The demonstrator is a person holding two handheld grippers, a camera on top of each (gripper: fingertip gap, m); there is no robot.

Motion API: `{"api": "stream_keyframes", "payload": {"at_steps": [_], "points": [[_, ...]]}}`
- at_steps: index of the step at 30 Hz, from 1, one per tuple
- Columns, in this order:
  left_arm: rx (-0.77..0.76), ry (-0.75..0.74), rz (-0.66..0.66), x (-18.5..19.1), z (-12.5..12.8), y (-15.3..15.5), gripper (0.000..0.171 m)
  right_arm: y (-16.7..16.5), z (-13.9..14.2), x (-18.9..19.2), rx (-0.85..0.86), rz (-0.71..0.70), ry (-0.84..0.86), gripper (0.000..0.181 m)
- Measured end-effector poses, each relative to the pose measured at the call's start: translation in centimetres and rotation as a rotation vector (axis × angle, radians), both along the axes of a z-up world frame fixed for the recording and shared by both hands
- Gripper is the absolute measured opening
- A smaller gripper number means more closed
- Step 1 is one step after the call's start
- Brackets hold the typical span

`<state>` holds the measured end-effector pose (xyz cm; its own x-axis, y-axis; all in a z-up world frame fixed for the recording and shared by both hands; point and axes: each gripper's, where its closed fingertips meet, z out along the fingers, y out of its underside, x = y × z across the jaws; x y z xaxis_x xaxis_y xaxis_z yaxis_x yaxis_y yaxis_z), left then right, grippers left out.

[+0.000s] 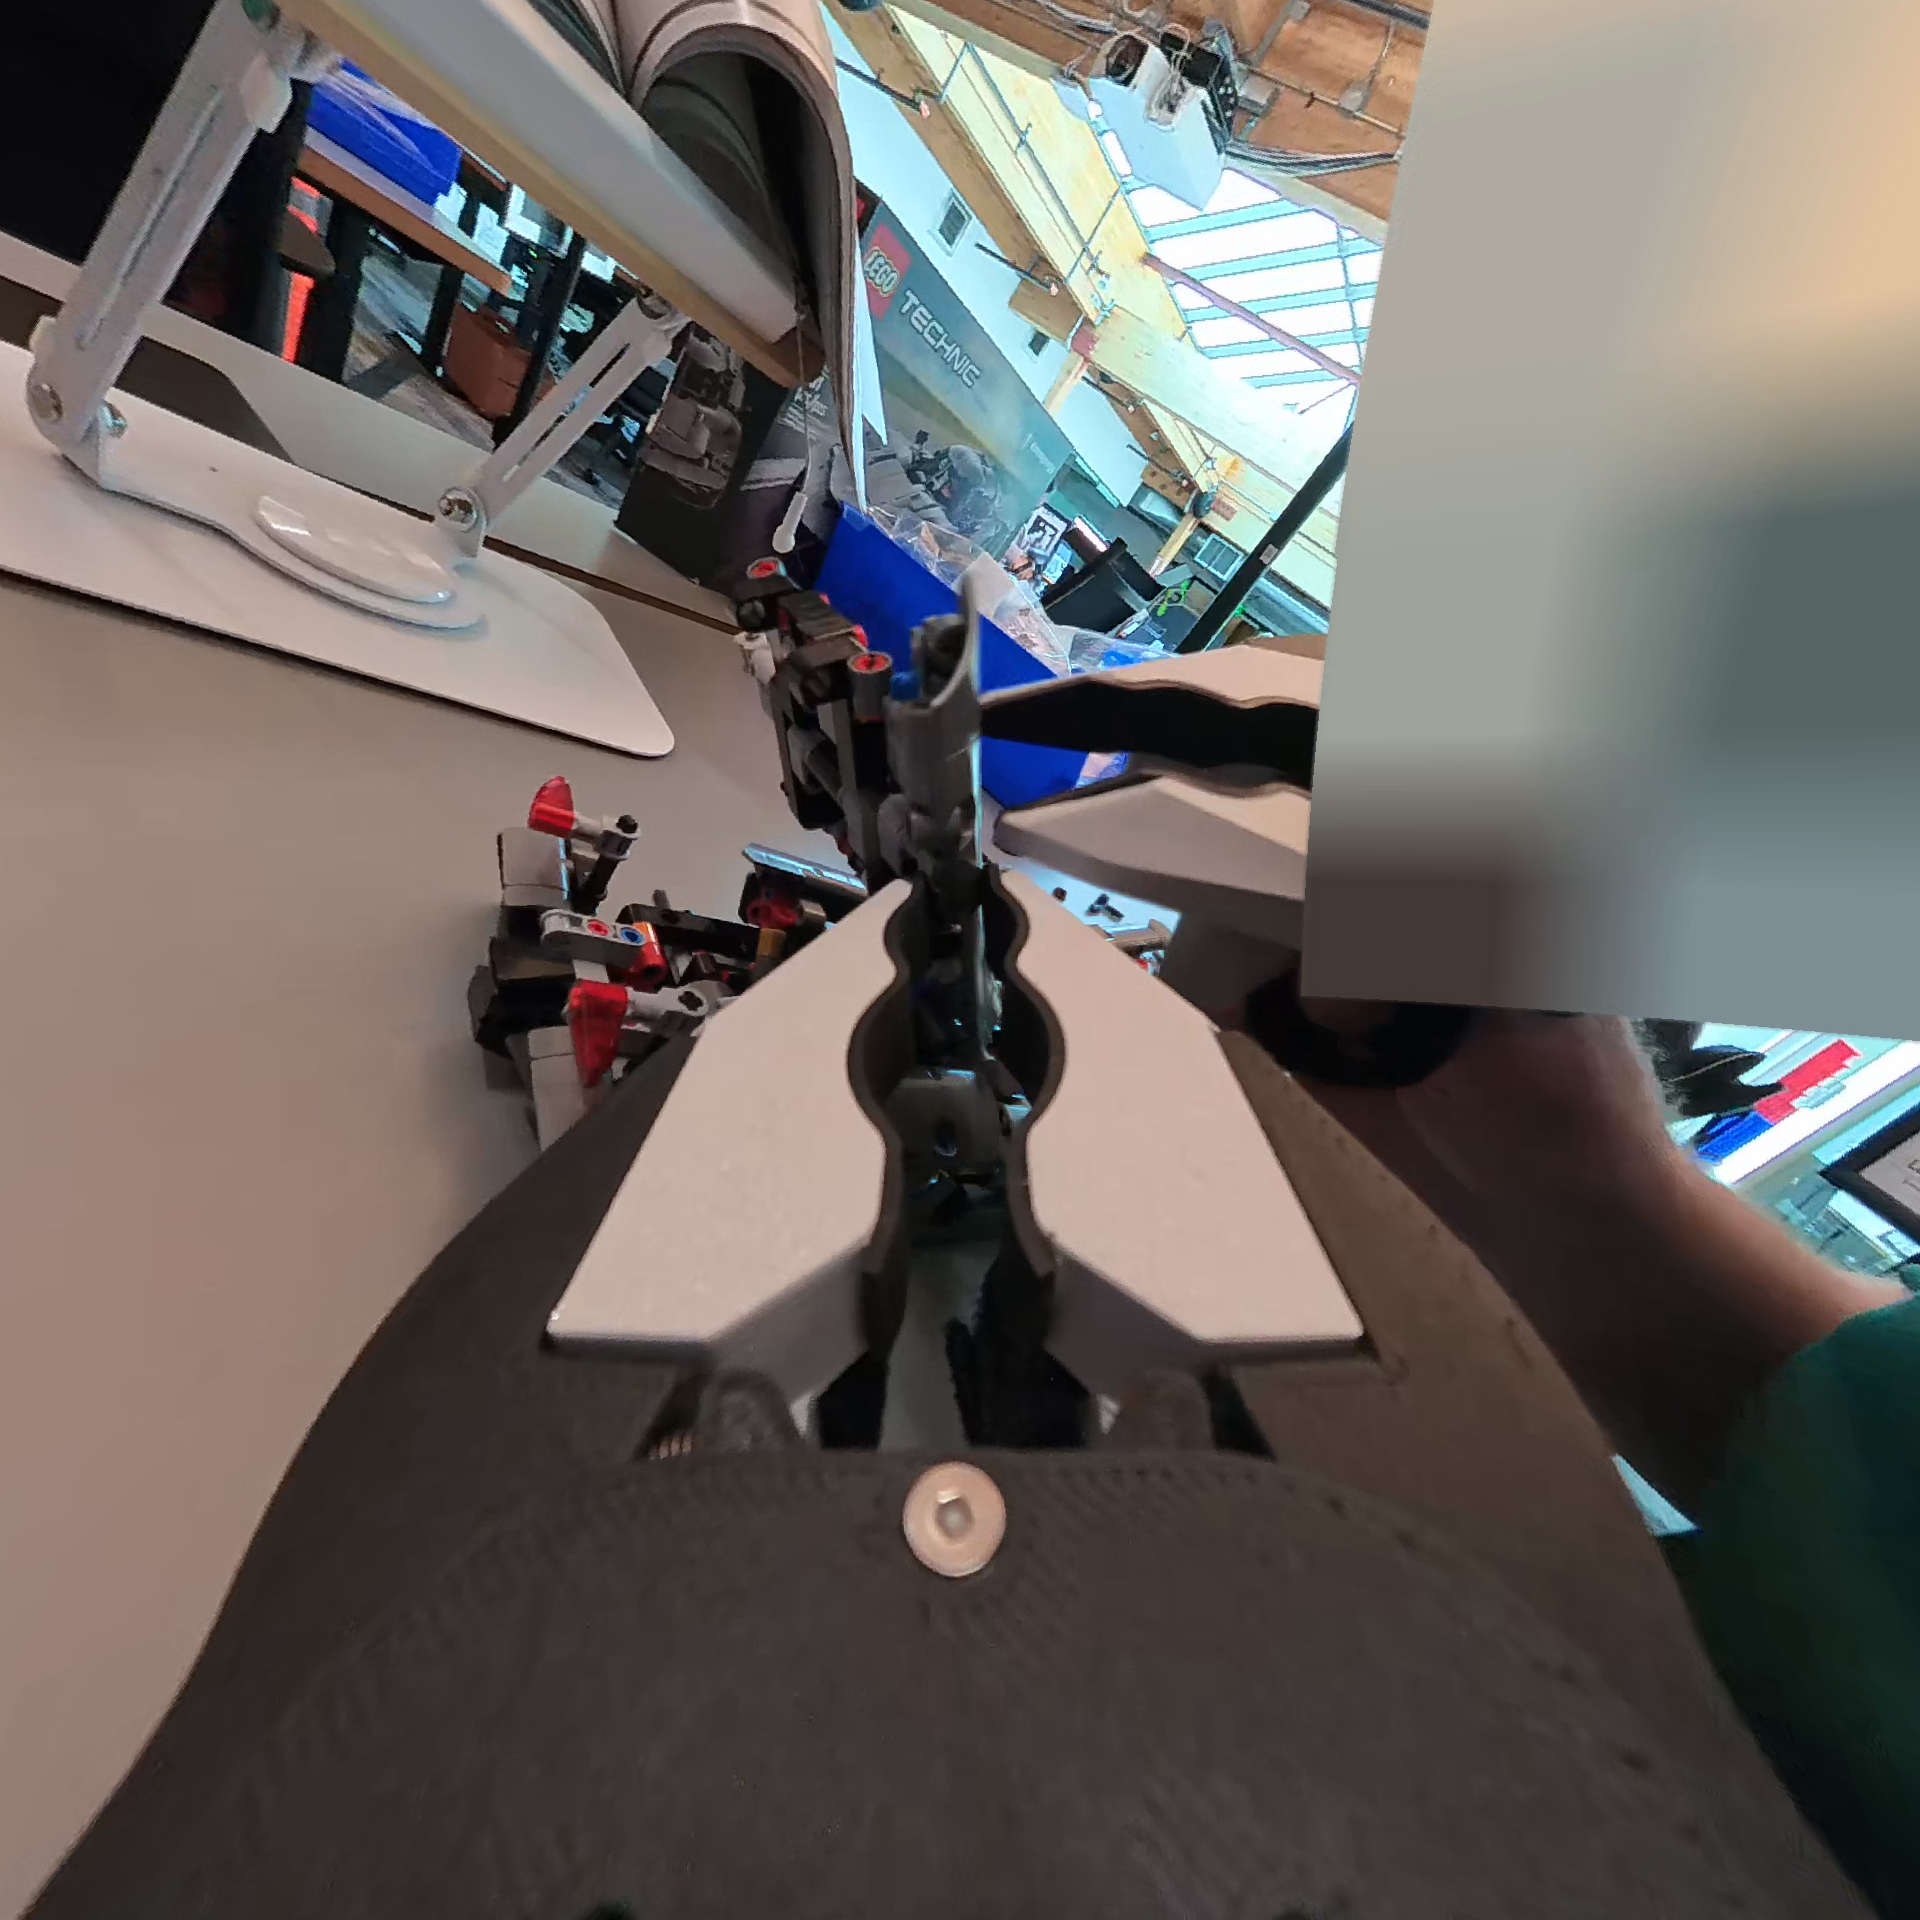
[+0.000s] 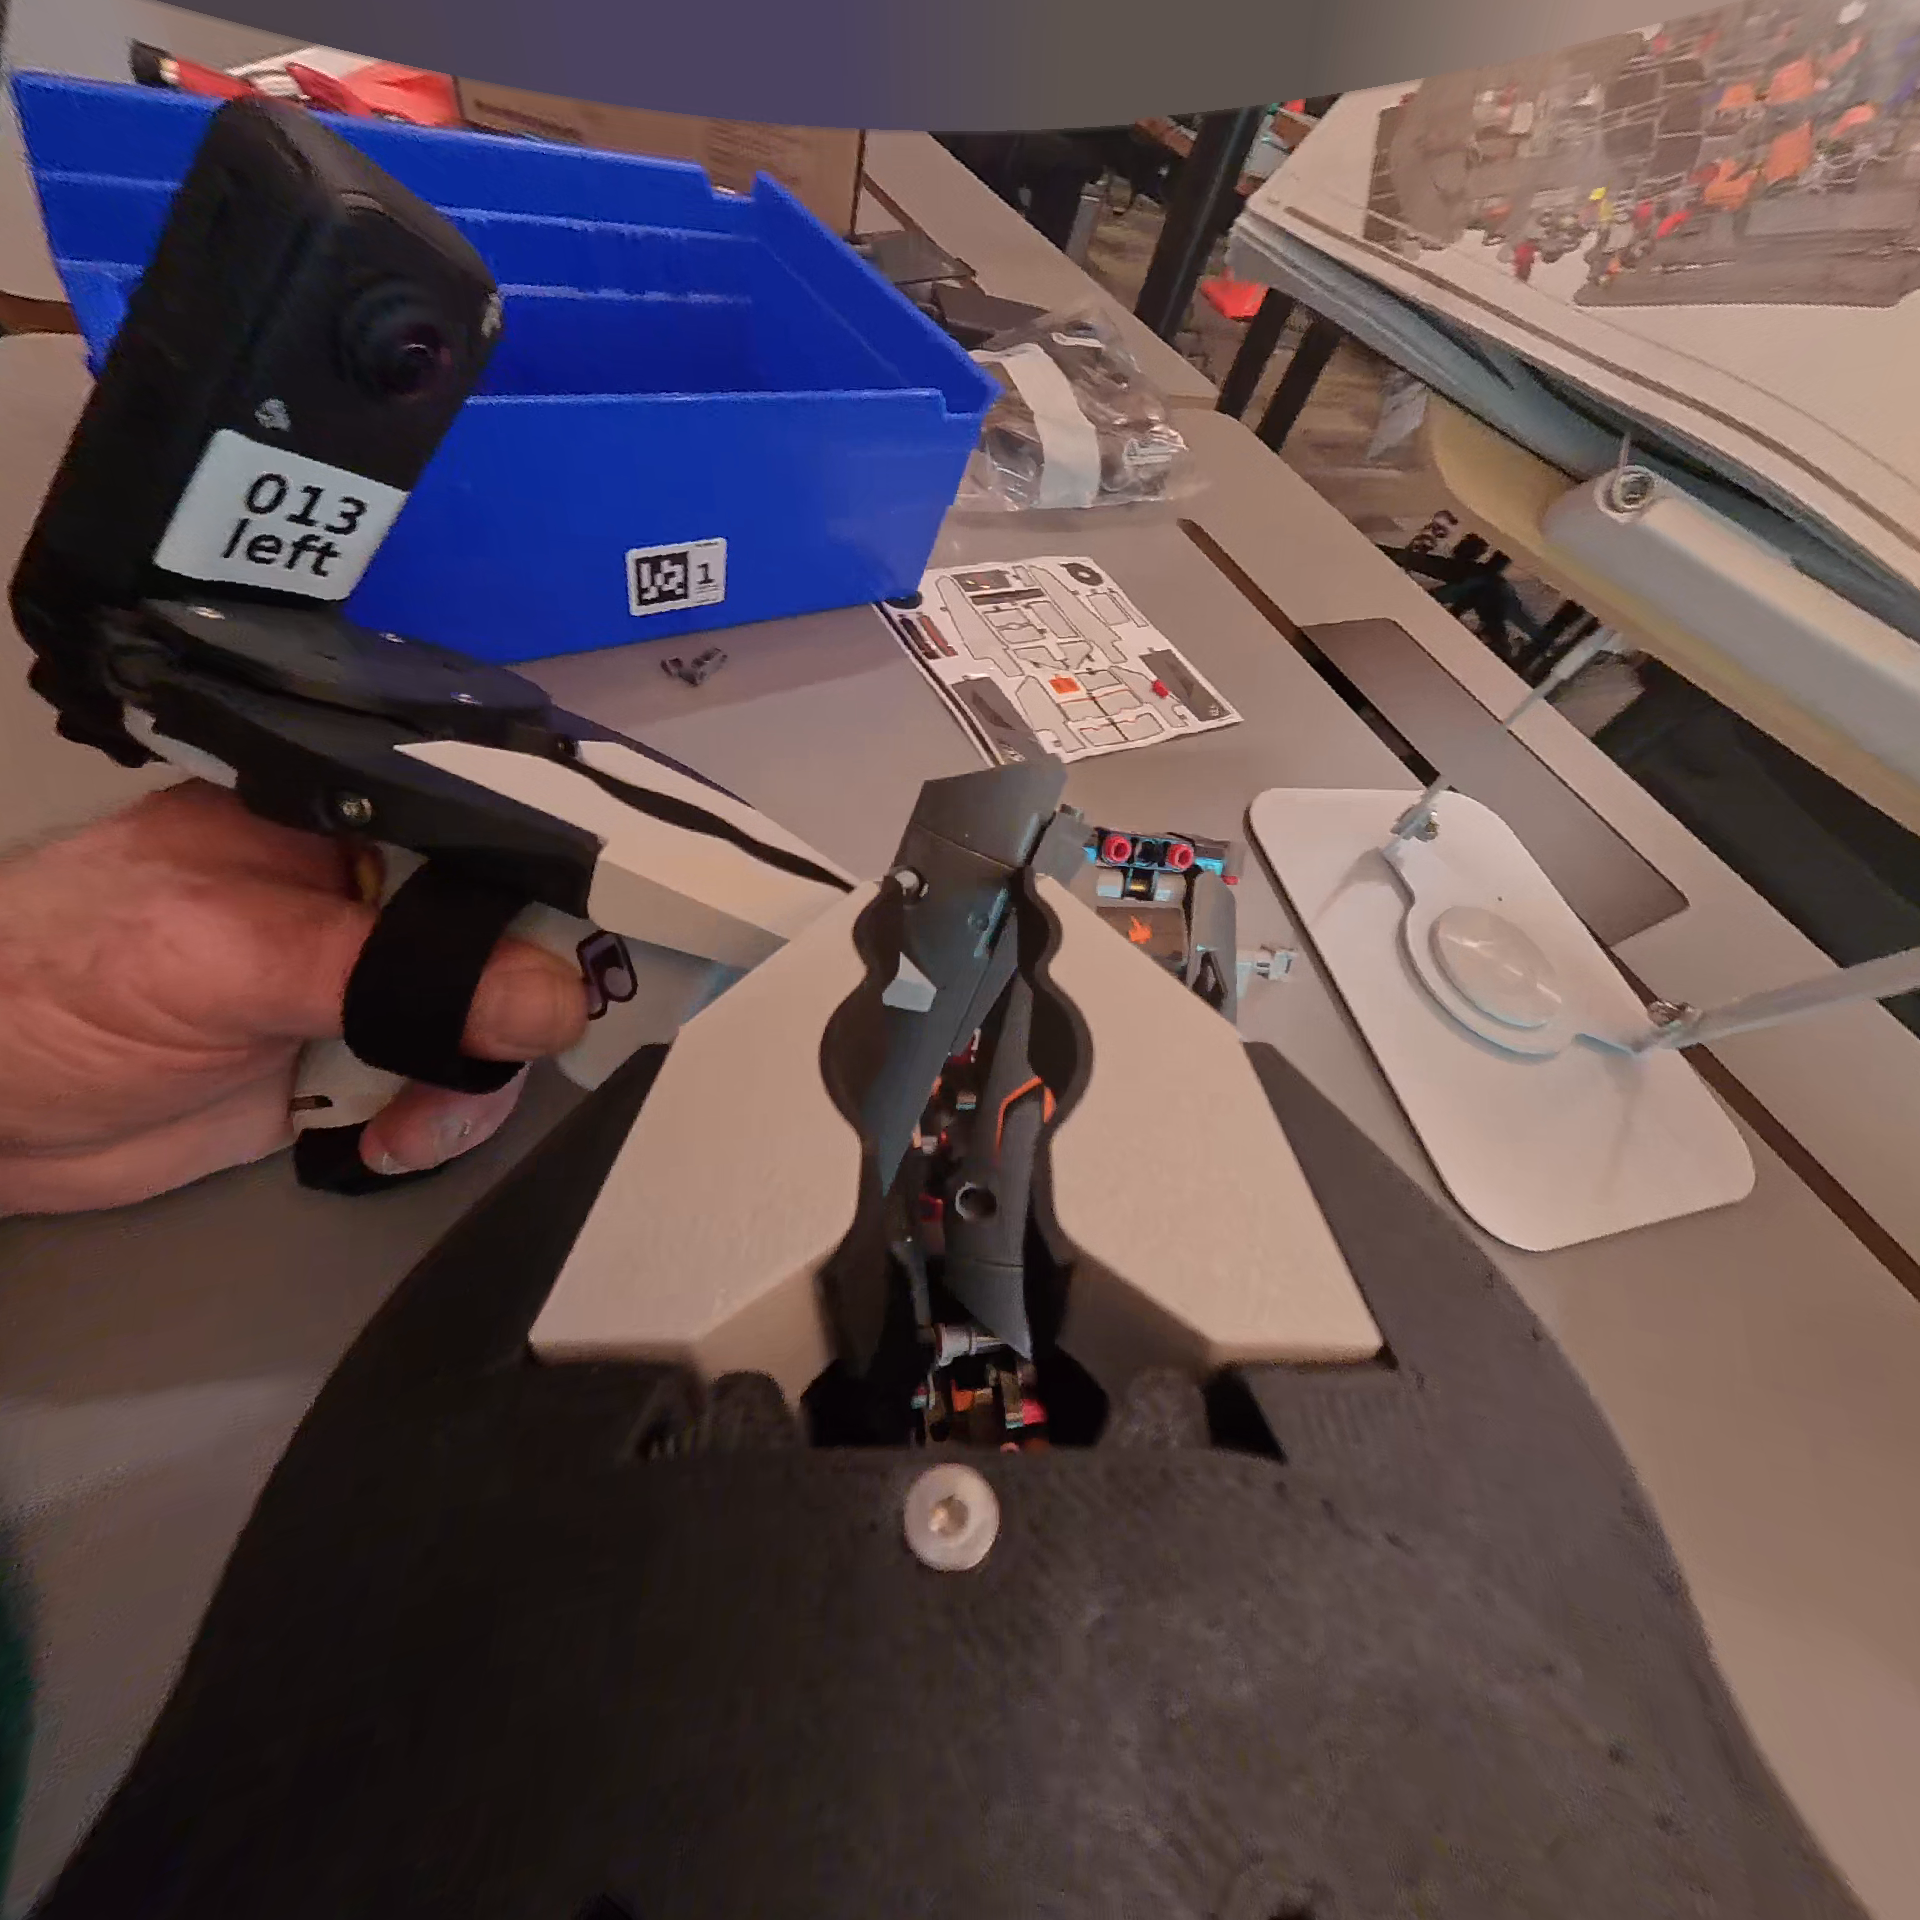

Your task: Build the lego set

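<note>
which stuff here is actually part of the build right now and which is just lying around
In use: the grey lego assembly, gripped by the right gripper and the left gripper; the open instruction book on its white stand.

Lying about: blue bin, sticker sheet, bag of parts, red-and-black sub-build.

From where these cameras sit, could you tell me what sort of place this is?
Probably an open workshop or lab set up for model building: a grey worktable with a blue parts bin, an instruction book on a white stand, and exposed ceiling beams with skylights.
</note>
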<state>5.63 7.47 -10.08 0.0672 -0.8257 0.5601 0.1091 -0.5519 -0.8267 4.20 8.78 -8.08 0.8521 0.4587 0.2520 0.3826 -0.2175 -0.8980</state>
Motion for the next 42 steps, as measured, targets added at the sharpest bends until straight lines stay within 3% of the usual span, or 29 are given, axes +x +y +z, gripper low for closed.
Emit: {"api": "stream_keyframes", "payload": {"at_steps": [6, 12, 16, 23, 29, 33, 42], "points": [[0.017, 0.012, 0.011, 0.1, -0.1, 0.1, 0.007, 0.3, -0.1, 0.3, 0.002, -0.064, 0.012, 0.031], [0.022, 0.013, 0.011, 0.1, -0.1, 0.1, 0.007, 0.4, 0.3, 0.1, 0.003, -0.106, 0.092, 0.054], [0.024, 0.013, 0.009, 0.2, -0.1, 0.1, 0.007, 0.1, 0.5, 0.3, 0.014, -0.121, 0.075, 0.057], [0.040, 0.024, 0.014, 0.2, -0.2, 0.0, 0.007, 0.9, 0.0, -0.1, -0.018, -0.123, 0.055, 0.033], [0.073, 0.036, 0.022, 0.3, -0.2, -0.1, 0.007, 0.7, 0.0, 0.0, -0.030, -0.079, 0.098, 0.030], [0.067, 0.033, 0.014, 0.3, -0.1, -0.1, 0.012, 0.4, 0.4, 0.1, -0.011, -0.033, 0.127, 0.017], [0.080, 0.051, 0.011, 0.4, -0.3, 0.1, 0.008, 0.6, 0.3, 0.6, -0.040, -0.038, 0.117, 0.025]]}}
